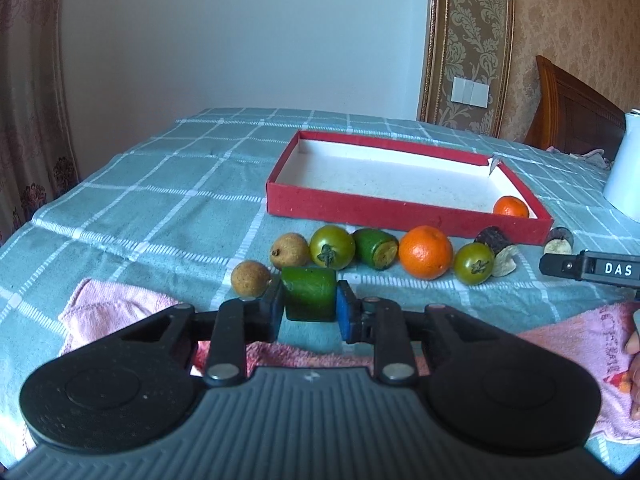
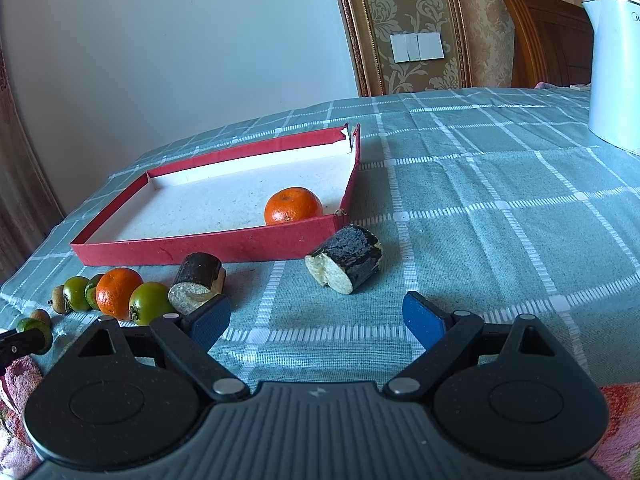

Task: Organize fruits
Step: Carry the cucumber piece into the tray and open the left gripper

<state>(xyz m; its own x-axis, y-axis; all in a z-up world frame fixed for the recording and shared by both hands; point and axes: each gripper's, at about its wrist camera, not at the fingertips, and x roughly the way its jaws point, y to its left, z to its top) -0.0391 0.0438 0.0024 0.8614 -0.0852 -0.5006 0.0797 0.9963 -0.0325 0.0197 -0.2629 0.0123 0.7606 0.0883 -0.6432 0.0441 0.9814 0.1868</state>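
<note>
Left tongs point(image 1: 310, 306): your blue pads are closed on the green fruit chunk point(image 1: 309, 294), one pad on each side of it, low over the desk point(image 1: 160, 200).
Right tongs point(image 2: 316, 322): you hold them wide apart, nothing between the pads.
Dark-skinned piece point(image 2: 346, 258): lies on the cloth just ahead of your right tongs, cut face toward you.
Second dark piece point(image 2: 198, 280): just beside your right tongs' left pad.
Fruit row: brown fruit point(image 1: 251, 279) just left of your left tongs; large orange point(image 1: 425, 252) and green tomatoes point(image 1: 332, 247) ahead.
Red tray point(image 1: 400, 214): beyond the row, holding one small orange point(image 2: 293, 205) in its near right corner.
</note>
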